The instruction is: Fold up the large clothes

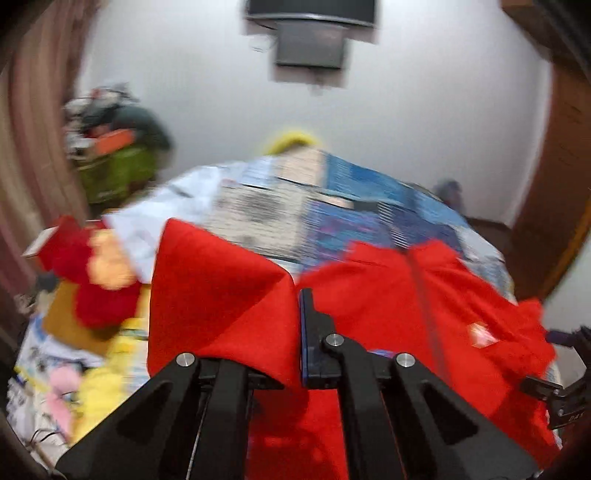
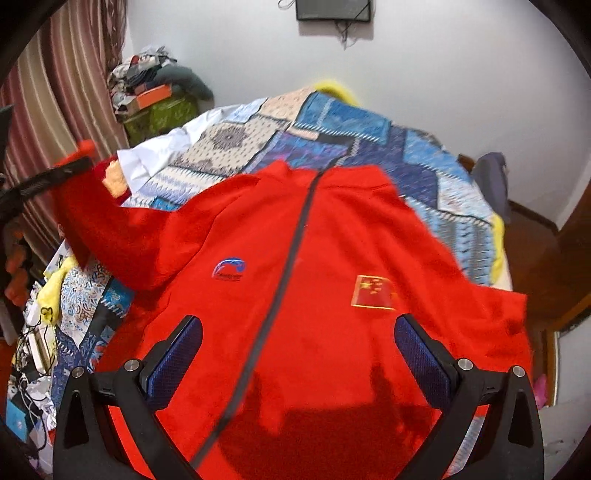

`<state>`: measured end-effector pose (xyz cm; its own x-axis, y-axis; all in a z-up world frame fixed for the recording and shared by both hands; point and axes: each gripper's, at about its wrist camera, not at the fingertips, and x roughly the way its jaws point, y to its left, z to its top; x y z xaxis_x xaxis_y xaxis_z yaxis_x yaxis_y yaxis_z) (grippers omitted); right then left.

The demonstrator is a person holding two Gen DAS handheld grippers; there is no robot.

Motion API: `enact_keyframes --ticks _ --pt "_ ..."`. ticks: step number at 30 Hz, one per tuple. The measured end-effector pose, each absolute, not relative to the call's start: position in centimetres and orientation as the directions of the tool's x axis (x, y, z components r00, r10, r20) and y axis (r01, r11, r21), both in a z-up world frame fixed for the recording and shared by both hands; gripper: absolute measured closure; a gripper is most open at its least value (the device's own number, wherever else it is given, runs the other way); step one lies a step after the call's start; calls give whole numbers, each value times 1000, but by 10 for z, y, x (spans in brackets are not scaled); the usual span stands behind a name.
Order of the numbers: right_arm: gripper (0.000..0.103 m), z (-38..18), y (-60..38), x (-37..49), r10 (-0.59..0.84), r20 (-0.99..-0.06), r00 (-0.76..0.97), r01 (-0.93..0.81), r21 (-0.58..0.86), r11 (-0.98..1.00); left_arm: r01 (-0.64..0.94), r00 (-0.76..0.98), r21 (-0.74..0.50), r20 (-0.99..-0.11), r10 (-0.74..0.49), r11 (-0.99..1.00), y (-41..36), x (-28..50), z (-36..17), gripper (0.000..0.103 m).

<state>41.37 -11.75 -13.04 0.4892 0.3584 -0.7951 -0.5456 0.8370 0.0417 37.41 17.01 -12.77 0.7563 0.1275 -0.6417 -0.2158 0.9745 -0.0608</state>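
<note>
A large red zip jacket (image 2: 303, 288) lies front up on the patterned bedspread (image 2: 369, 147), with a dark zip down the middle, a blue logo and a flag patch (image 2: 373, 291). My left gripper (image 1: 299, 314) is shut on a fold of the jacket's red sleeve (image 1: 221, 288) and holds it up over the jacket; the view is blurred. It also shows at the left edge of the right wrist view (image 2: 55, 173), holding the sleeve (image 2: 122, 229) raised. My right gripper (image 2: 295, 354) is open and empty, just above the jacket's lower front.
A pile of clothes and boxes (image 2: 155, 96) stands in the far left corner by a striped curtain (image 2: 62, 103). Toys, cables and papers (image 2: 40, 339) lie left of the bed. A dark screen (image 2: 332, 9) hangs on the white wall. A wooden door (image 2: 561, 266) is right.
</note>
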Motion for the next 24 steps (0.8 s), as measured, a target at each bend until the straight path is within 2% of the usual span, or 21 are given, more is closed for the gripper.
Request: enact_keyframes --ticks 4,7,10,13,14,15,17,22,24 --pt "0 -121 -142 404 337 -785 520 -525 17 851 -101 673 -141 -739 -37 985 119 406 -177 100" --pt "0 -120 -159 399 309 -787 535 -505 -4 863 -63 566 -162 -819 -99 985 88 422 -225 100" --pt "0 -121 -176 395 290 -794 535 -488 -10 873 -29 473 -162 -872 -129 986 61 426 -264 100" --pt "0 -123 -186 393 274 -800 534 -474 -14 880 6 449 -116 -887 -106 993 41 416 -279 92" --pt "0 -124 -188 393 270 -802 533 -471 -16 882 10 465 -81 -882 -77 997 38 408 -276 81" --pt "0 -125 -189 392 266 -804 532 -467 -17 884 17 467 -66 -882 -67 998 36 404 -274 60" --pt "0 -128 -190 392 265 -806 529 -465 -13 885 37 469 -55 -881 -67 998 38 395 -265 41" --pt "0 -130 -181 394 289 -803 521 -471 13 882 52 517 -103 -848 -115 993 71 364 -233 30" --pt "0 -131 -173 396 302 -800 519 -478 22 878 -6 558 -109 -825 -87 994 102 356 -219 18"
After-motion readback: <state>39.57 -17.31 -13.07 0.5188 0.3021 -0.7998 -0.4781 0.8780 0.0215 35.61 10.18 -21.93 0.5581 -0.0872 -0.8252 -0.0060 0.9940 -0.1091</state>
